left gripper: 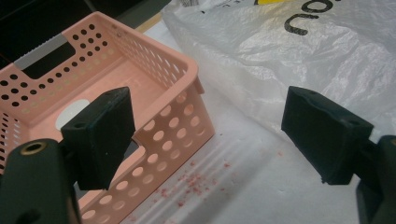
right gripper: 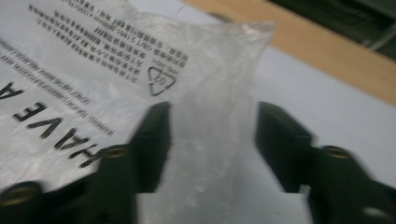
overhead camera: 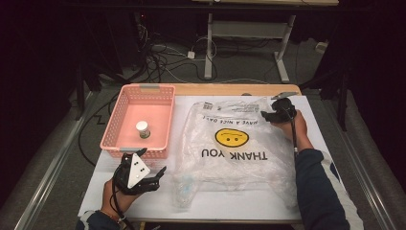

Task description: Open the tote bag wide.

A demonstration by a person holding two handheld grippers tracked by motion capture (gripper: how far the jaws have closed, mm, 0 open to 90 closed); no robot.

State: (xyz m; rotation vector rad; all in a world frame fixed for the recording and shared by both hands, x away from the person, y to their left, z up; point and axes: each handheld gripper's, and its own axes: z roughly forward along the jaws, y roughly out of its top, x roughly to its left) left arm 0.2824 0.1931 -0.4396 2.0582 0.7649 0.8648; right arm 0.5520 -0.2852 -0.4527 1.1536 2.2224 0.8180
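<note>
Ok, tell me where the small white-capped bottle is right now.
In the high view the small white-capped bottle stands inside the pink perforated plastic basket at the table's left, beside the clear plastic bag with the yellow smiley and beyond the left gripper.

A crinkled, see-through plastic bag [overhead camera: 234, 143] lies flat across the centre and right of the high view, printed with a yellow smiley face and "THANK YOU" upside down. Its far right corner [right gripper: 219, 70] sits slightly raised and puckered, beside small black print and a recycling triangle.

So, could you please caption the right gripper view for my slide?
Right gripper with open fingers straddling a corner of the printed plastic bag on the white table.
</note>
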